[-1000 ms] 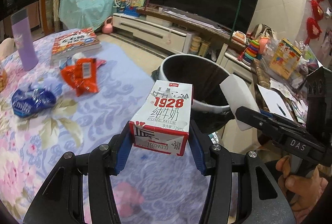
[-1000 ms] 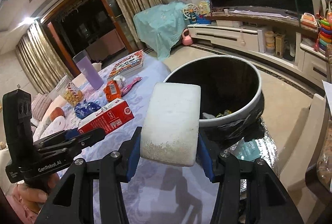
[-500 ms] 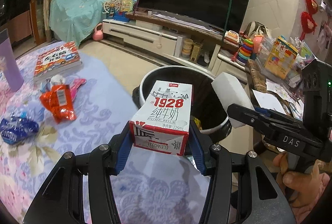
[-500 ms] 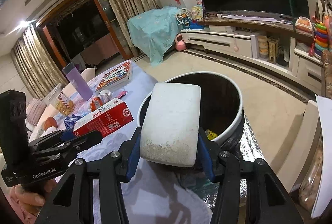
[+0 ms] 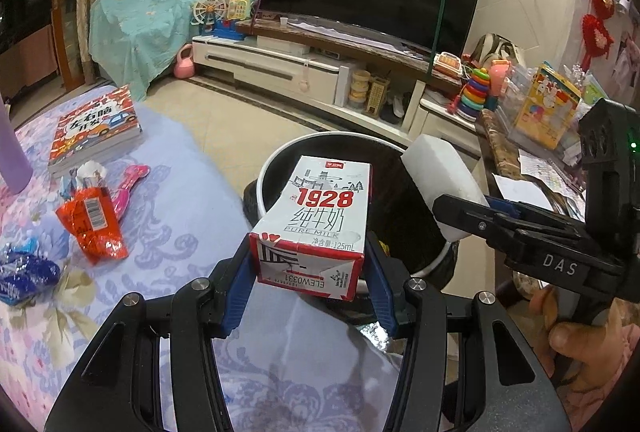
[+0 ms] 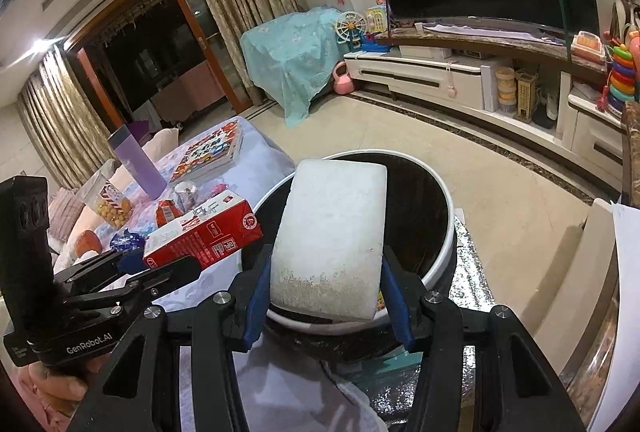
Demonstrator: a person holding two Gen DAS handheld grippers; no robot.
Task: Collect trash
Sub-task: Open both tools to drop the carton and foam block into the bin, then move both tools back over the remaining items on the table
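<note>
My left gripper (image 5: pixel 310 284) is shut on a red and white milk carton (image 5: pixel 316 224) and holds it over the near rim of the round black trash bin (image 5: pixel 276 160). My right gripper (image 6: pixel 326 290) is shut on a white foam block (image 6: pixel 332 232) and holds it over the same bin (image 6: pixel 446 200). In the left wrist view the foam block (image 5: pixel 436 172) and right gripper show at the right. In the right wrist view the carton (image 6: pixel 204 236) shows at the left. An orange wrapper (image 5: pixel 92 224) and a blue wrapper (image 5: pixel 24 272) lie on the flowered tablecloth (image 5: pixel 168 216).
A picture book (image 5: pixel 94 130), a pink wrapper (image 5: pixel 128 182) and a purple bottle (image 6: pixel 138 162) are on the table. A snack jar (image 6: pixel 108 196) stands by the bottle. A TV stand (image 5: pixel 304 64) runs along the far wall. A cluttered side table (image 5: pixel 536 152) is at the right.
Both grippers have moved forward with their loads, from over the table toward the bin. The bin now sits right under the carton and the foam block.
</note>
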